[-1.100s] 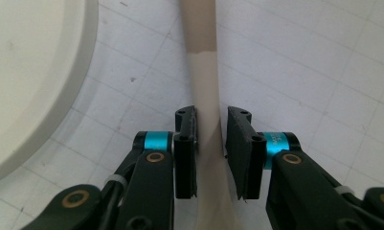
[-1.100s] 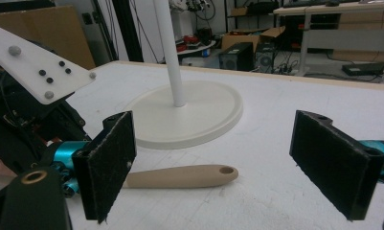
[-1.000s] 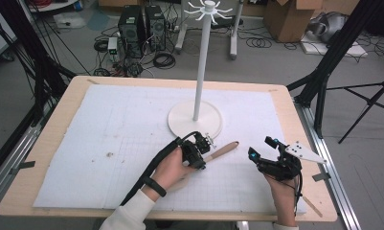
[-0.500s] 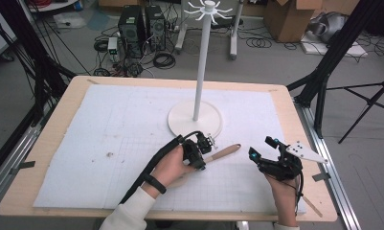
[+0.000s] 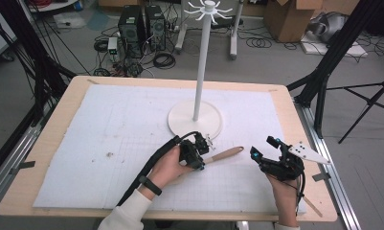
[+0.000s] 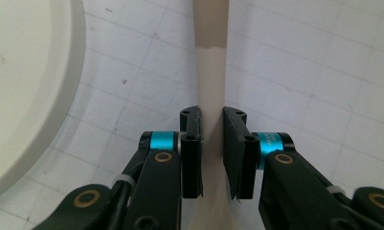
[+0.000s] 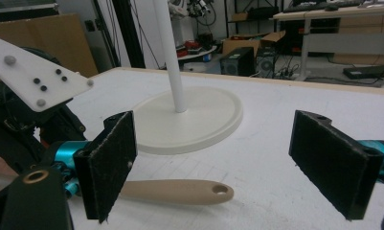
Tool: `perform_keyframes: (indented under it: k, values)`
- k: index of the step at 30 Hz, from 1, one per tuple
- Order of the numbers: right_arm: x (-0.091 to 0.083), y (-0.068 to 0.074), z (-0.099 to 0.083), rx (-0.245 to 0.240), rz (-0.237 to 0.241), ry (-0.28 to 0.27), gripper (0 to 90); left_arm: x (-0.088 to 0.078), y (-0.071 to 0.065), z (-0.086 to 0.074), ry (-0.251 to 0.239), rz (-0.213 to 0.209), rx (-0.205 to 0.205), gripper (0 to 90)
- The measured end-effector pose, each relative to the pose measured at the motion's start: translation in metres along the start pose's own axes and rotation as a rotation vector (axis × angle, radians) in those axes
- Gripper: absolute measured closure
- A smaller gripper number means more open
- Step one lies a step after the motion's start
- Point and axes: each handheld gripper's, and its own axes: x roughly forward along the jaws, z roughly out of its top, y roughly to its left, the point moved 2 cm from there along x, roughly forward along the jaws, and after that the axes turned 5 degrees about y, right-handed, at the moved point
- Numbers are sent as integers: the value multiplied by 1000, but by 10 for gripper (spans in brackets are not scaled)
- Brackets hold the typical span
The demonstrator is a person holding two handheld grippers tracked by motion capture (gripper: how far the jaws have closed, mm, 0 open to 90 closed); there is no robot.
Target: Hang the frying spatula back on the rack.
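The left gripper (image 5: 202, 149) is clamped on the pale neck of a wooden-handled utensil (image 5: 224, 154) lying near the table's (image 5: 60, 120) front edge beside the hanging stand's base (image 5: 180, 120). Its handle points toward the right gripper (image 5: 262, 152), which waits wide open, empty, nearby.

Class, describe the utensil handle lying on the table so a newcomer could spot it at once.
Start at the tall white stand rising from its round white base on the white mat. Just in front of that base lies a slim beige handle, one end clamped in the left gripper. It is the only tan thing on the mat, with a hanging hole at its free end.
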Motion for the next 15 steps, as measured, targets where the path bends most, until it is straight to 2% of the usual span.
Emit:
perform_keyframes:
  k: [6, 8, 15]
  values:
    - [0, 2, 0, 9, -9, -2, 160, -21, 6, -15, -114, -11, -30, 778]
    - [0, 1, 1, -8, -9, -17, 162, -29, 8, -22, -154, -6, -44, 779]
    - [2, 7, 2, -7, 0, -23, 164, -58, 15, -48, -304, 27, -92, 779]
